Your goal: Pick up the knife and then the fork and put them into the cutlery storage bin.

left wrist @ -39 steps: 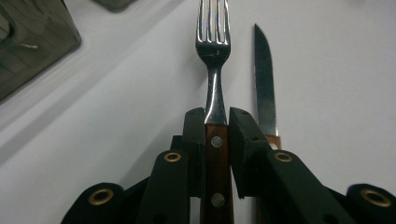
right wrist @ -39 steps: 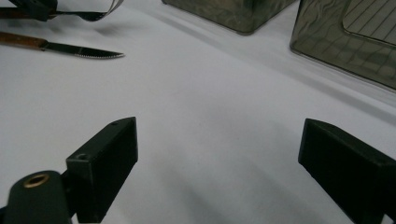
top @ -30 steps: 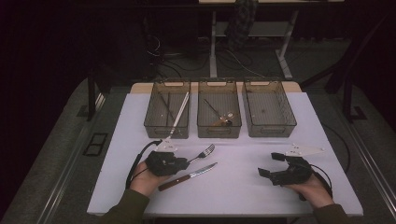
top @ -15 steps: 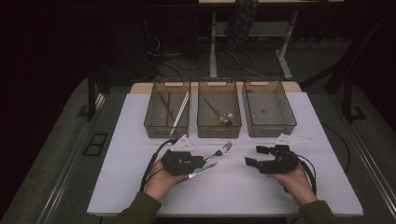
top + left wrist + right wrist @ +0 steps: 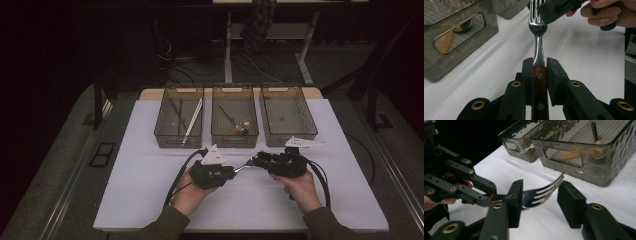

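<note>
The fork is up off the table between the two hands, handle clamped tight in the left gripper, tines pointing straight across into the right gripper, whose jaws have just been closing around the tines but aren't pinching yet.

The left gripper clamps its two black jaws on the wooden, riveted handle of a fork, whose steel neck and tines run straight ahead. At the tines, the right gripper meets it. A smoky plastic bin stands left of the jaws.
</note>
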Demonstrator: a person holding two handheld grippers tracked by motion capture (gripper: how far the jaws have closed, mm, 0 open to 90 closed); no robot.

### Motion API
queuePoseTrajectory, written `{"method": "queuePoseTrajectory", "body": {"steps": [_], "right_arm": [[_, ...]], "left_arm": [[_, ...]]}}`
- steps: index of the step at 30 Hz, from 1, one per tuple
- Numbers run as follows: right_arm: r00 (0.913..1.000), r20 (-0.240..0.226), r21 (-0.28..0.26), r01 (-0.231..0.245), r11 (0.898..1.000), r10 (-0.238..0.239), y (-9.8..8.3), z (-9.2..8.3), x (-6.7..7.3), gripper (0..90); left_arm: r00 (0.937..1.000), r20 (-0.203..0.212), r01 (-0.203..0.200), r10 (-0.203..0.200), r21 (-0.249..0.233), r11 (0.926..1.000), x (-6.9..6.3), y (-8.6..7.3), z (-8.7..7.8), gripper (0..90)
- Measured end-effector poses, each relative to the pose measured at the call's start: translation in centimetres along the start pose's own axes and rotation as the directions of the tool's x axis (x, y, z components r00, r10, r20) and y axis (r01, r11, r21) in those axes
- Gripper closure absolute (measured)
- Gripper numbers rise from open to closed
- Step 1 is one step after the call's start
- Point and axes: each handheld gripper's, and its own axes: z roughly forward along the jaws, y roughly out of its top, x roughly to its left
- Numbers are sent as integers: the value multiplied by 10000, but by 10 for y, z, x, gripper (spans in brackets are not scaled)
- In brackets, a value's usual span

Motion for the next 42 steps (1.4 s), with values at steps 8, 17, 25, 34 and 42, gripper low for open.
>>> {"method": "queuePoseTrajectory", "body": {"steps": [8,17,25,34,42], "right_arm": [[10000,15,-218,73,9997,-73,1,-3,0,731],[9992,-356,-805,168,9966,-197,5,-11,4,824],[9974,-483,-1080,488,9930,-543,11,-18,11,861],[9988,-96,-1516,462,9874,-482,17,-37,1,861],[9945,632,-1519,923,9841,-835,28,-51,-7,861]], "left_arm": [[10000,88,-34,35,-62,10000,-1,-1,2,766],[9991,420,-60,67,-176,9998,-5,-3,7,759],[9941,1051,-225,261,-351,9991,-8,-3,10,653],[9931,1140,-167,267,-879,9960,7,-15,-13,485],[9982,576,225,-159,-1154,9931,31,-48,-46,363]]}}
